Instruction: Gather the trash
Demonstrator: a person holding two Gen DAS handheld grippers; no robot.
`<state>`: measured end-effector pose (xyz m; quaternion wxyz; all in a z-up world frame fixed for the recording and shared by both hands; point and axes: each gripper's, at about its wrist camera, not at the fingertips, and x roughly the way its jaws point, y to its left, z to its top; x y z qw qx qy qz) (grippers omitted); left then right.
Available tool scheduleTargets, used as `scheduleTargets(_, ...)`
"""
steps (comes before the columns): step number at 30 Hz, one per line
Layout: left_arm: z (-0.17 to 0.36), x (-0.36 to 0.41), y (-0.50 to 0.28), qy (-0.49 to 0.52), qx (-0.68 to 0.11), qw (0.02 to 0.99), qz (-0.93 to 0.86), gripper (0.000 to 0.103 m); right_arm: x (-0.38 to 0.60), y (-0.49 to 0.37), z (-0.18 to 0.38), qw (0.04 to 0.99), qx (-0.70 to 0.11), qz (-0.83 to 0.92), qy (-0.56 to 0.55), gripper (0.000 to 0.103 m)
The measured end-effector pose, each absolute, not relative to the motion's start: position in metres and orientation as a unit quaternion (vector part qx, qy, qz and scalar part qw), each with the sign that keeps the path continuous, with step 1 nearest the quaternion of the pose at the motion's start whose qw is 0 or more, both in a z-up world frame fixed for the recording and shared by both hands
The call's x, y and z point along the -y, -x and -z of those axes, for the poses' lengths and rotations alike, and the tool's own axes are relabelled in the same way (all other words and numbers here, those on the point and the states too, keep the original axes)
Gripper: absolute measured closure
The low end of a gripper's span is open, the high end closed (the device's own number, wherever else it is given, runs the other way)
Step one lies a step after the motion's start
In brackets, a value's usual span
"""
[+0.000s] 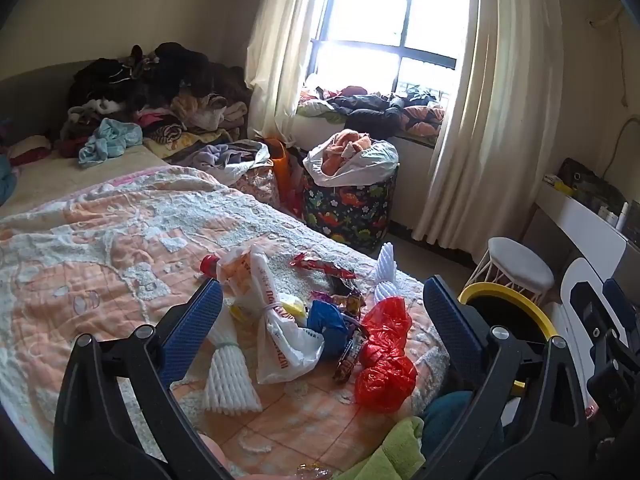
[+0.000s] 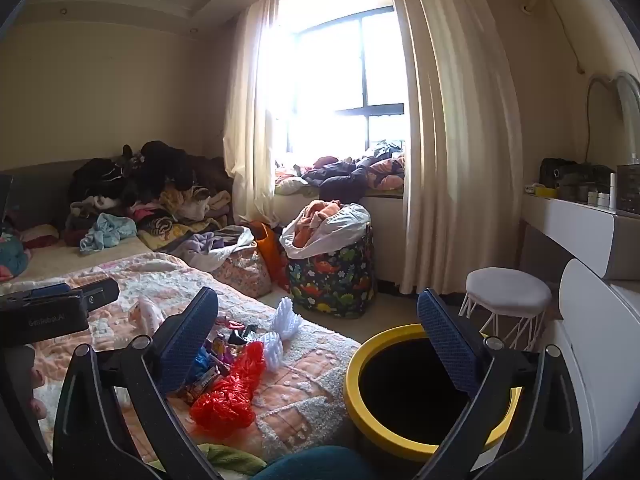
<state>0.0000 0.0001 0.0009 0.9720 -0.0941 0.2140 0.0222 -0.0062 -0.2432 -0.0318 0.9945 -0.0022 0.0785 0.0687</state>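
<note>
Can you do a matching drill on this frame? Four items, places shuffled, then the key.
Items:
1. crumpled red plastic bag
2. round bin with a yellow rim
3. dinosaur-print fabric basket
4. white round stool

Places:
A. on the floor under the window, stuffed with clothes
B. on the bed's blanket, among the wrappers
C. on the floor by the white desk
D. on the floor against the bed's corner, open and dark inside

Pairs: 1-B, 2-D, 3-A, 4-C
</note>
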Motion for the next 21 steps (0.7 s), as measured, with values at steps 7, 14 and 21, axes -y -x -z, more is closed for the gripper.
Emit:
scheduleTargets(7,-0.004,0.014,0.009,0.075,-0.201,0.977,-0.018,0.011,0.243,0.006,0.031,0.995,-0.078,-0.068,0.002,0.006)
scheduleTargets(14,-0.012,0.015,0.011,0.083,-0.202,0.976,-0.016,0.011,0.243,0.006,0.031,0.995,-0.077,-0.069,0.000,0.006)
scheduleTargets(21,-0.009,0.011,0.007,0.084,-0.202,0.976,-0.012,0.011,0.243,0.006,0.031,0.995,-0.077,-0.069,-0.001,0.006)
